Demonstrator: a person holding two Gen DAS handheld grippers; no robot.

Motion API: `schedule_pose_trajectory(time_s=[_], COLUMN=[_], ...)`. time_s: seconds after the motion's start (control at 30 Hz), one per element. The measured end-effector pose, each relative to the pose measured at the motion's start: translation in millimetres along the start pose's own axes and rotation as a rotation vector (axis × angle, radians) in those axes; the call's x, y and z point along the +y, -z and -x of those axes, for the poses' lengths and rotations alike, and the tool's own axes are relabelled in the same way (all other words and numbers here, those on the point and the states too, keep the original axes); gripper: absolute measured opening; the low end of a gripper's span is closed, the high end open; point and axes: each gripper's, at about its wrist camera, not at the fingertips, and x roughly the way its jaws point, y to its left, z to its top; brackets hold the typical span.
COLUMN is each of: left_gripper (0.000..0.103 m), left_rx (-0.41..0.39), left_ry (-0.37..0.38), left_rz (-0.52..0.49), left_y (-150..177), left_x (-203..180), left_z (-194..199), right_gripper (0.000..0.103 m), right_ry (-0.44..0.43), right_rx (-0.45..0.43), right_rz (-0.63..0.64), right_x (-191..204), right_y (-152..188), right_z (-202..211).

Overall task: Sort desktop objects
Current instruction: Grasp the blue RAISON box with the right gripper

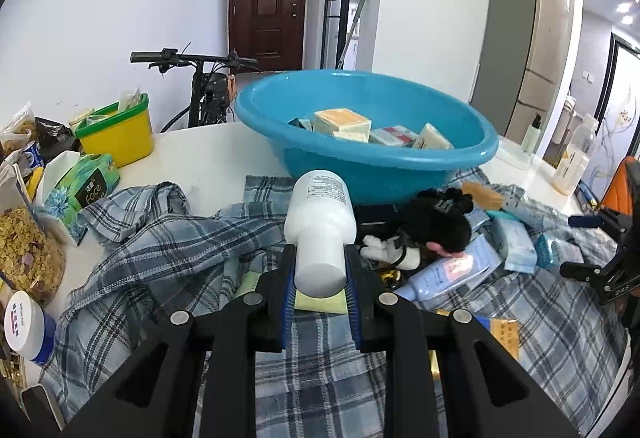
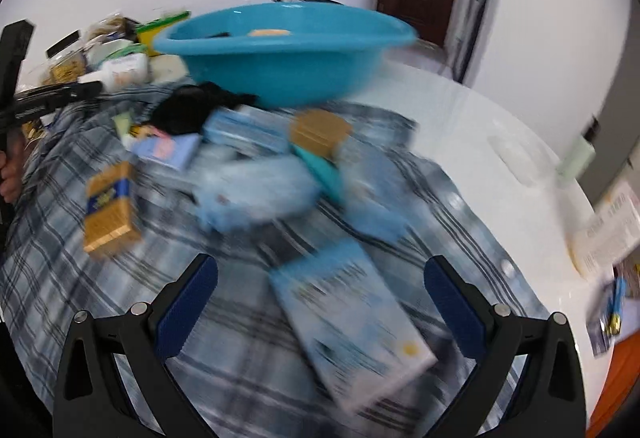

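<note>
My left gripper (image 1: 320,270) is shut on the cap end of a white bottle (image 1: 320,222) and holds it above the plaid cloth (image 1: 180,238), just in front of the blue basin (image 1: 380,165). The basin holds several small boxes (image 1: 344,119). My right gripper (image 2: 320,282) is open and empty, above a light blue box (image 2: 352,322) on the plaid cloth (image 2: 60,258); that view is blurred. The blue basin (image 2: 280,65) shows behind a pile of blue packets (image 2: 256,193) and a gold box (image 2: 110,209).
A black plush toy (image 1: 436,222), a light blue tube (image 1: 452,274) and blue packets (image 1: 516,246) lie on the cloth. A yellow bin (image 1: 120,133), a tissue pack (image 1: 84,185), a cereal bag (image 1: 28,254) and a jar (image 1: 28,322) stand left. Bottles (image 1: 572,165) stand right.
</note>
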Motion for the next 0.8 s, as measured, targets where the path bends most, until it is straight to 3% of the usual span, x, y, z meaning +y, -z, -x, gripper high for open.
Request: schedule_pose_trajectory(time_s=[0.23, 0.3, 0.4, 0.47, 0.5, 0.7, 0.8], left_gripper=[0.024, 0.024, 0.024, 0.024, 0.024, 0.024, 0.024], left_rx=[-0.018, -0.017, -0.021, -0.033, -0.038, -0.06, -0.068], left_ry=[0.011, 0.007, 0.009, 0.018, 0.03, 0.051, 0.051], left_rz=[-0.004, -0.004, -0.005, -0.006, -0.003, -0.005, -0.015], left_y=[-3.5, -3.2, -2.1, -3.9, -5.7, -16.6, -20.3], left_x=[-13.0, -15.1, -20.3, -24.2, -26.1, -39.7, -44.4], left_z=[11.0, 12.5, 16.9, 22.0, 24.1, 30.8, 33.5], right_gripper=[0.101, 0.096, 0.08, 0.061, 0.059, 0.056, 0.056], right_ry=[-0.041, -0.072, -0.11, -0.101, -0.095, -0.064, -0.054], right_rx=[0.034, 0.033, 0.046, 0.047, 0.047, 0.038, -0.008], right_rz=[-0.016, -0.031, -0.037, -0.031, -0.028, 0.013, -0.002], right_x=[-13.1, -15.7, -18.7, -17.9, -18.4, -14.5, -16.6], right_y=[14.9, 16.9, 18.3, 18.8, 18.9, 23.3, 24.7], right_z=[-12.8, -15.8, -21.5, -22.1, -21.3, -16.8, -3.5])
